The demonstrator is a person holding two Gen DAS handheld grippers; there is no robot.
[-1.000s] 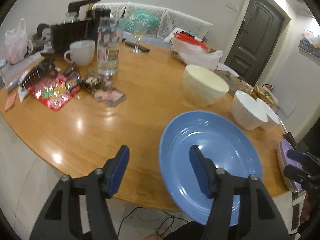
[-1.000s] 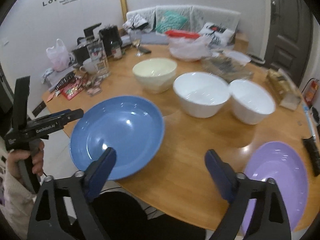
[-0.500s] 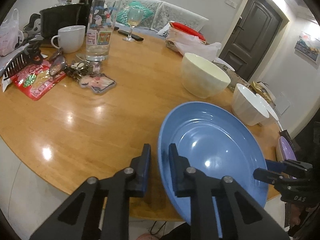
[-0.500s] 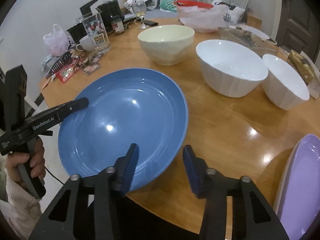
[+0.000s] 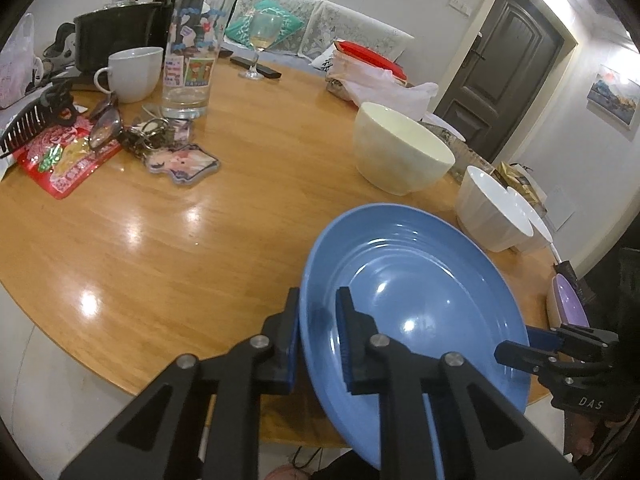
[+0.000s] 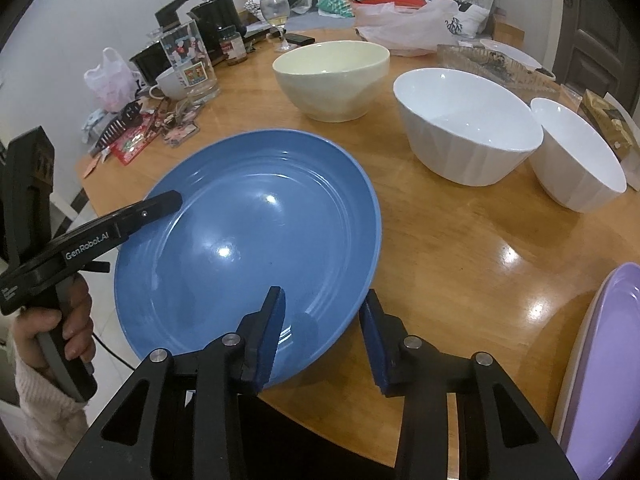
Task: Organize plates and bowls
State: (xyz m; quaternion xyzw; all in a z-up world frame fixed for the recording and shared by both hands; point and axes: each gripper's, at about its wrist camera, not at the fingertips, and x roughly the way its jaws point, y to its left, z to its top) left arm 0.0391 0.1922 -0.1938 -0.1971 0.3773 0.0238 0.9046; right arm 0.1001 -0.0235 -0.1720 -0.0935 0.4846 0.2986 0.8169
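A large blue plate (image 5: 416,312) lies at the near edge of the round wooden table (image 5: 200,220); it also shows in the right wrist view (image 6: 248,248). My left gripper (image 5: 318,320) is shut on its left rim. My right gripper (image 6: 324,320) straddles the plate's near right rim, jaws a little apart, not clamped. A cream bowl (image 6: 332,76), a large white bowl (image 6: 468,120) and a smaller white bowl (image 6: 576,152) stand behind the plate. A purple plate (image 6: 604,364) lies at the right edge.
Clutter fills the far left of the table: a tall printed glass (image 5: 192,56), a white mug (image 5: 134,72), a black pot (image 5: 116,32), keys and snack packets (image 5: 68,156), a wine glass (image 5: 260,40). Plastic bags (image 6: 400,20) lie at the back.
Both grippers moved in on the blue plate. The left jaws closed from wide open onto its left rim. The right jaws narrowed around its near right rim.
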